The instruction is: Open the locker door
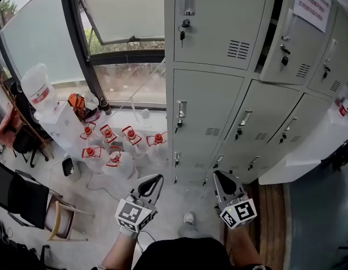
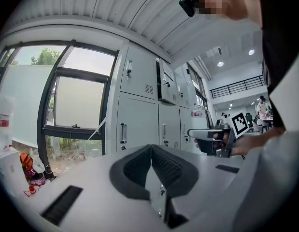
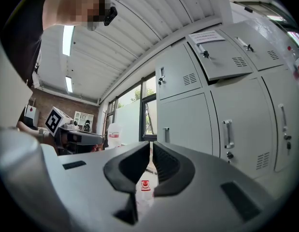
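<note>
Left gripper (image 2: pixel 150 146): gripper pressed fully together, holding nothing; held low, well short of the lockers
Right gripper (image 3: pixel 151 144): gripper all but together, only a thin slit left, nothing in it; level with the left one and just to its right
Seen through the right gripper's slit: a red-capped jug (image 3: pixel 145 185) on the floor beyond
Locker door (image 1: pixel 210 111): straight ahead of both grippers, between their lines of aim; flush with the bank, handle at its left edge, apart from either gripper
Noticed door (image 1: pixel 300 27): above and to the right of the right gripper, top row; bears a paper notice and stands swung out from the bank
Water jugs (image 1: pixel 120 145): ahead and left of the left gripper, clustered on the floor against the locker's side; clear walls, red caps on; whether they are full I cannot tell
Large bottle (image 1: pixel 37 89): far left of the left gripper, upright on a white box (image 1: pixel 61 125); pale, with a red label; contents not readable
Chair (image 1: pixel 27 198): left of the left gripper, near the person
</note>
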The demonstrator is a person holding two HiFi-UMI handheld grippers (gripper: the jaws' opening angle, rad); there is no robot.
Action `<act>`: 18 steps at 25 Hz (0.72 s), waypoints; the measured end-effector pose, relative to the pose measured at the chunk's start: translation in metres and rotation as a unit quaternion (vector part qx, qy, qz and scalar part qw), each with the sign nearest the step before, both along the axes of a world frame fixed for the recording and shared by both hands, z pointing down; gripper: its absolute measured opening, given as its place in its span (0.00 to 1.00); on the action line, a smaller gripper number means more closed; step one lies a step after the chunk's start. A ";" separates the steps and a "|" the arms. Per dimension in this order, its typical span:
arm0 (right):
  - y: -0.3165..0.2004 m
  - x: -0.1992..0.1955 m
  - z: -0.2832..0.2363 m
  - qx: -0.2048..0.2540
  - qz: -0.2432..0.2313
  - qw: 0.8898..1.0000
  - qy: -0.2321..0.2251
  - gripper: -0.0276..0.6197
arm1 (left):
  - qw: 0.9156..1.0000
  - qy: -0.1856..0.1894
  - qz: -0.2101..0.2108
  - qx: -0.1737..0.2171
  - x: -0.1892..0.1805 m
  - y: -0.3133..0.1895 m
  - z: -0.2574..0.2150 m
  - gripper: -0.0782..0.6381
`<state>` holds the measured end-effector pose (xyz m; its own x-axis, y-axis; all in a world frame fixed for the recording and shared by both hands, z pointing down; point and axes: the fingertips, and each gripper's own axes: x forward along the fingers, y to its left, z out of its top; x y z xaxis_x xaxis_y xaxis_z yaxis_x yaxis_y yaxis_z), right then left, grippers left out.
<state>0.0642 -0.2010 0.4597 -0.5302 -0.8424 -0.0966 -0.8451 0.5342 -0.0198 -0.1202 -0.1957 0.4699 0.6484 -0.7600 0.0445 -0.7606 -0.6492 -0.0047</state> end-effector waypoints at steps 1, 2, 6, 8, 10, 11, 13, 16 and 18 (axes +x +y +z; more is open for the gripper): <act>-0.011 0.004 -0.002 0.003 -0.001 1.000 -0.001 0.10 | 1.000 -0.003 -0.002 0.004 0.004 -0.009 -0.004 0.14; -0.022 0.009 -0.005 0.007 -0.003 1.000 -0.005 0.10 | 1.000 -0.005 -0.004 0.012 0.008 -0.018 -0.011 0.14; -0.071 0.019 -0.022 0.022 -0.025 0.999 -0.021 0.10 | 0.999 -0.015 -0.026 0.041 0.019 -0.056 -0.037 0.14; -0.091 0.017 -0.036 0.037 -0.044 0.998 -0.018 0.10 | 0.998 -0.016 -0.038 0.051 0.024 -0.073 -0.047 0.14; -0.110 0.015 -0.055 0.056 -0.063 0.996 -0.019 0.10 | 0.997 -0.017 -0.047 0.064 0.032 -0.090 -0.058 0.14; -0.119 0.014 -0.064 0.064 -0.071 0.995 -0.020 0.10 | 0.996 -0.018 -0.051 0.071 0.035 -0.098 -0.064 0.14; -0.135 0.009 -0.085 0.079 -0.084 0.993 -0.018 0.10 | 0.994 -0.023 -0.063 0.085 0.039 -0.112 -0.076 0.14; -0.152 -0.005 -0.127 0.112 -0.101 0.989 -0.003 0.10 | 0.991 -0.031 -0.084 0.104 0.038 -0.129 -0.095 0.14; -0.158 -0.019 -0.161 0.139 -0.117 0.983 0.007 0.10 | 0.988 -0.032 -0.093 0.121 0.035 -0.135 -0.111 0.14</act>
<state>0.0457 -0.3592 0.2982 -0.7096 -0.6389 -0.2971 -0.6972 0.6977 0.1650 -0.0854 -0.3306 0.3594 0.4976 -0.8595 -0.1170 -0.8601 -0.4714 -0.1951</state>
